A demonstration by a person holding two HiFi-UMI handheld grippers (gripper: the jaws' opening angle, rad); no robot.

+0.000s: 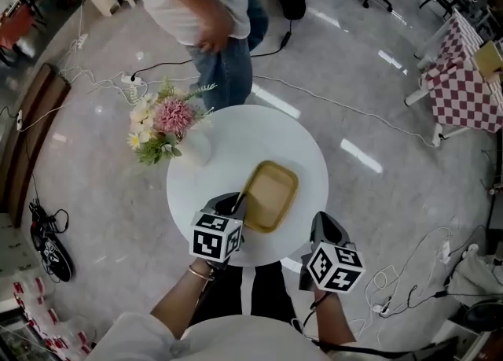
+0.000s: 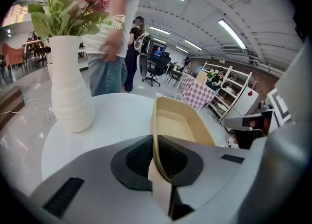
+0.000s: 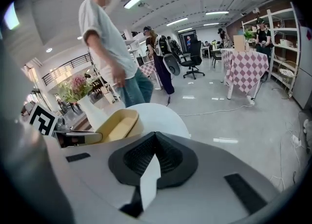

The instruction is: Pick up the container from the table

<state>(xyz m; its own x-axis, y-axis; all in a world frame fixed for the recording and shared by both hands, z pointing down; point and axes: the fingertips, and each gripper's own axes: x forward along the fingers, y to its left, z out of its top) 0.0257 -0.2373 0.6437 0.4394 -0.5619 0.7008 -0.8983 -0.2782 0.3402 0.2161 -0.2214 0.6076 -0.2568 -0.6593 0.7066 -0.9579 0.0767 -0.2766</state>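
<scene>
Open workshop w/ glossy grey floor point(image 1: 377, 100) and trailing cables. A round white table point(image 1: 236, 135) sits mid-room, w/ a person point(image 1: 212, 5) standing at its far side. On the table's far-left edge is a white vase point(image 1: 192, 147) w/ flowers point(image 1: 161, 119).

The container point(image 1: 271, 194), a shallow tan tray, is over the near half of the table, its long axis running away from the wearer. The left claw point(image 1: 236, 204) is clenched on the container's near-left rim. The left gripper view shows the thin wall pinched betw. the pads, one inside and one outside. The right claw point(image 1: 324, 230) is closed on nothing, jaws together, off the table's near-right edge and apart from the container.

Step in hand, as I read it: grasp made, lift stage. Can't tell if the base is clear of the table. Next move calls for a straight raise w/ a firm pinch. A one-sided rim hold means the far end may sag or swing, so hold the wrist level & steer clear of the vase.
</scene>
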